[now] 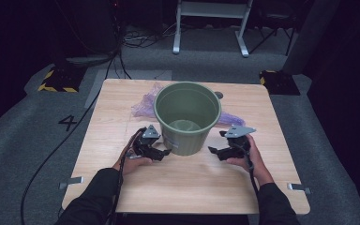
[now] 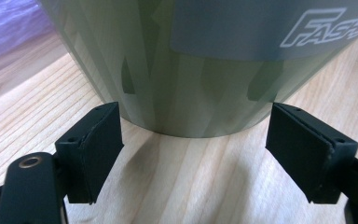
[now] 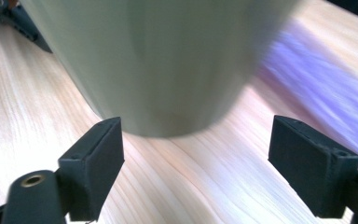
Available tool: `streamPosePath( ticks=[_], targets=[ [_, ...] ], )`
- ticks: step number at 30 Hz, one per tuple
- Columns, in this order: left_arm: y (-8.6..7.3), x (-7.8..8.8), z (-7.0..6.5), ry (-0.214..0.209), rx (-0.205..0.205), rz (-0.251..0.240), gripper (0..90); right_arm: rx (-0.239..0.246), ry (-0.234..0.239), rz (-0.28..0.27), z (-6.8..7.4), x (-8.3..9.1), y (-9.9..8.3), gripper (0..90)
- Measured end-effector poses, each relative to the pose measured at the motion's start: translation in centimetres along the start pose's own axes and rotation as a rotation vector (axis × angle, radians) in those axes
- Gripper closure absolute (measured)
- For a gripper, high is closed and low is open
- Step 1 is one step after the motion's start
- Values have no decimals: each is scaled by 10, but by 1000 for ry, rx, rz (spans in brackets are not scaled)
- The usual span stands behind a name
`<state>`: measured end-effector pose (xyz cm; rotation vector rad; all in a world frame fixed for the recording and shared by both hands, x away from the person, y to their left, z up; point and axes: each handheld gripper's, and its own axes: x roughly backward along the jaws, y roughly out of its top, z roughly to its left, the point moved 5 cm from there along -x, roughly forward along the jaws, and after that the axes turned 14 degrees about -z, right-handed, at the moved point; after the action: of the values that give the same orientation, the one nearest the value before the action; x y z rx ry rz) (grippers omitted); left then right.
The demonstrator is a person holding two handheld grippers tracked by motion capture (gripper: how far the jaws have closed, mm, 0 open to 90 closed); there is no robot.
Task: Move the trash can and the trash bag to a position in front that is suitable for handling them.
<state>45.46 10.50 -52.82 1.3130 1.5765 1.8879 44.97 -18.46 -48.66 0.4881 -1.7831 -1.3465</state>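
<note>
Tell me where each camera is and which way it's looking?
High view: sits above the person's side, looking forward and down at the wooden table, green bucket and purple bag; both forearms, left gripper and right gripper show.
Left gripper view: rides the left gripper, facing the bucket's base; its open jaws show.
Right gripper view: rides the right gripper, facing the bucket's other side; its open jaws show.
All three share the bucket, bag and table.

A light wooden table (image 1: 122, 187) fills the middle of the high view, standing on grey carpet. A green plastic bucket (image 1: 188, 117) stands upright at its centre. A crumpled purple plastic bag (image 1: 144, 104) lies behind the bucket, toward the upper left, touching it.
</note>
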Motion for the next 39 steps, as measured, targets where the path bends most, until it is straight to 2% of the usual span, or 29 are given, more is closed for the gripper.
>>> streamPosePath(
  ticks=[1,2,3,4,5,6,7,8,9,12,13,14,15,16,17,18,19,21,24,27,28,30,33,36,39],
  targets=[
    [0,-3,0,4,0,10,181,-4,-22,-6,-7,7,0,190],
    [0,-3,0,4,0,10,180,-4,-22,-6,-7,7,0,190],
    [-1,-3,0,5,-5,31,180,-5,-71,-16,-20,21,-2,206],
    [-3,-2,-2,-8,-2,46,180,-4,-108,-16,-28,27,-3,220],
    [-3,-2,-2,-8,-2,46,178,-4,-108,-16,-28,27,-3,220],
    [-4,0,-3,-24,-4,66,178,-8,-136,-18,-35,31,-5,240],
    [-7,7,-6,-40,-11,80,172,-15,-189,-13,-51,37,-8,273],
    [-7,7,-6,-40,-11,80,172,-3,-214,4,-57,37,-10,283],
    [-11,15,-8,-39,-28,96,172,7,-237,27,-64,36,-12,295],
    [-18,23,-12,-53,-43,117,169,-21,-264,44,-83,34,-16,326],
    [-20,26,-13,-85,-31,131,169,-21,-264,44,-83,34,-16,326],
    [-22,31,-15,-97,-17,128,157,-25,-275,49,-88,34,-18,335],
    [-24,36,-16,-93,-18,118,167,-37,-291,59,-96,31,-21,358],
    [-26,41,-16,-84,-31,120,167,-37,-291,59,-96,31,-21,358],
    [-29,45,-18,-91,-26,131,166,-39,-299,65,-100,28,-23,375],
    [-35,54,-20,-81,-32,118,162,-68,-303,84,-107,23,-29,401],
    [-35,54,-20,-81,-32,118,158,-68,-303,84,-107,23,-29,401],
    [-44,66,-24,-34,-62,98,154,-100,-309,115,-115,16,-37,459],
    [-49,76,-28,-37,-65,99,154,-122,-304,124,-118,12,-42,511],
    [-54,85,-30,-33,-60,99,153,-126,-328,184,-122,9,-51,620],
    [-54,87,-29,-32,-63,99,153,-143,-324,186,-123,10,-54,662],
    [-56,91,-26,-27,-58,97,153,-145,-338,194,-125,12,-58,734],
    [-56,92,-25,-24,-57,98,150,-156,-339,186,-127,13,-60,782],
    [-56,91,-24,-29,-59,100,140,-160,-334,173,-125,15,-62,883],
    [-56,89,-23,-27,-58,101,136,-173,-334,157,-125,17,-64,889]
  ],
)
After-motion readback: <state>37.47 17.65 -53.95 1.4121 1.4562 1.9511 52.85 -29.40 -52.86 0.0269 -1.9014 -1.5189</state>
